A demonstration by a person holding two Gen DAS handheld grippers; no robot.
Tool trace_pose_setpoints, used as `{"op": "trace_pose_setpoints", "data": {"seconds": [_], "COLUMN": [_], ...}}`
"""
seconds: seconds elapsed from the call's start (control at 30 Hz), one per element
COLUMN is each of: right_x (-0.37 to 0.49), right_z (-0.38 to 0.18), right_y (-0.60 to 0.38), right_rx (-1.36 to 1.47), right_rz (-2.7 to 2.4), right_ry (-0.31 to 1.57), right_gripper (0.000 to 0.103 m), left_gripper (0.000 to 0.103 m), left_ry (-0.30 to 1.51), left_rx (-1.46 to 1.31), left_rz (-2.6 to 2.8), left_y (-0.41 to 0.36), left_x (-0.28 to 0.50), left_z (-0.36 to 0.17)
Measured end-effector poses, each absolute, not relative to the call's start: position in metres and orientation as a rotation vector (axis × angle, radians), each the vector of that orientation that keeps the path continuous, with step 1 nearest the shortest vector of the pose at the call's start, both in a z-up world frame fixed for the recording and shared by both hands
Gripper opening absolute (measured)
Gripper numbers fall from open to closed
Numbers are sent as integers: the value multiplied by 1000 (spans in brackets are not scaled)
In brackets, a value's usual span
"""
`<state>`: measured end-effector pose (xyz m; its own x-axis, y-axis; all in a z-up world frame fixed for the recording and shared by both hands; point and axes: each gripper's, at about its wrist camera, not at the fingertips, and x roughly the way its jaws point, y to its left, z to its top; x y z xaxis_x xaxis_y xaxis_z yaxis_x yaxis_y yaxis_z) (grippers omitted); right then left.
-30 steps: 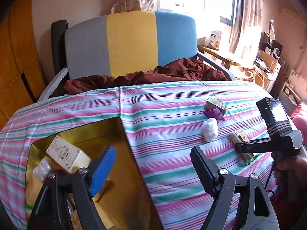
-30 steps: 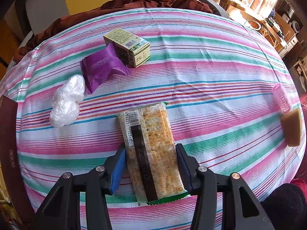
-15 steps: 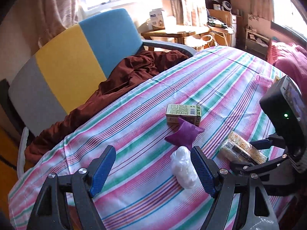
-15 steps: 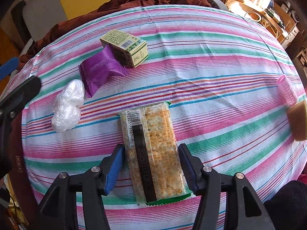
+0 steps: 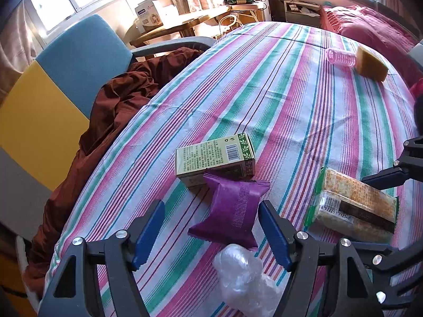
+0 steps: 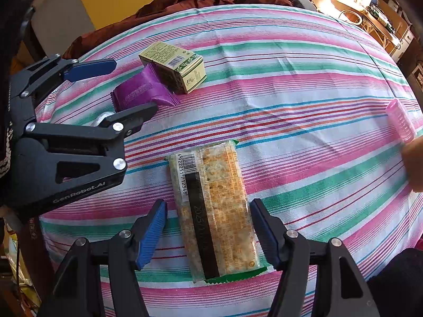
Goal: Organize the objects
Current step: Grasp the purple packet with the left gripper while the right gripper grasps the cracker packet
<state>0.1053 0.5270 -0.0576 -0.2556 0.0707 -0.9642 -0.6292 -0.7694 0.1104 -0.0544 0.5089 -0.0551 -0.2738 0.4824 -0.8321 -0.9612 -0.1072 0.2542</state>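
Observation:
A purple snack packet (image 5: 232, 211) lies on the striped tablecloth (image 5: 290, 100) between the fingers of my left gripper (image 5: 211, 235). Its jaws are closing, and the pads stand clear of the packet. A crumpled clear plastic bag (image 5: 243, 280) sits just below the packet, and a green carton (image 5: 214, 158) leans on its far end. My right gripper (image 6: 208, 235) straddles a long cracker pack (image 6: 211, 206). Its jaws are opening, with a gap on each side of the pack. In the right wrist view my left gripper (image 6: 134, 87) hangs over the purple packet (image 6: 140, 92).
A pink ribbed roller (image 5: 341, 57) and a tan sponge (image 5: 370, 64) lie near the table's far right edge. A chair with a brown cloth (image 5: 119, 100) on it stands behind the table. A wooden desk (image 5: 185, 23) stands by the window.
My left gripper swung from over the gold-lined box at the table's left end to over the purple packet and rolled. My right gripper's pads drew apart from the cracker pack.

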Motion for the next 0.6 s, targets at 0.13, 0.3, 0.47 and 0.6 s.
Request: {"op": "trace_pose_setpoints", "data": {"seconds": [0.13,0.3,0.47,0.6], "right_x": [108,115,122,128], "right_z": [-58,-56,-55,-53], "right_y": [523,520,517,513], "right_rx": [-1566,-1568,-1570,-1571], "right_rz": [2070,2073,2075,2075], "right_ry": [644,626,607,591], "right_gripper": [68,69,69,69], "left_gripper": [39,37,37,37], "left_ry": [960,795,577,464], "left_rx": [-787,-851,-937,-1019], "left_rz": [1632,1745,1881,2001], "left_y": [523,510,475,435], "left_x": [-63,-75,-92,-97], "left_z": [-66,-55,-24,-8]}}
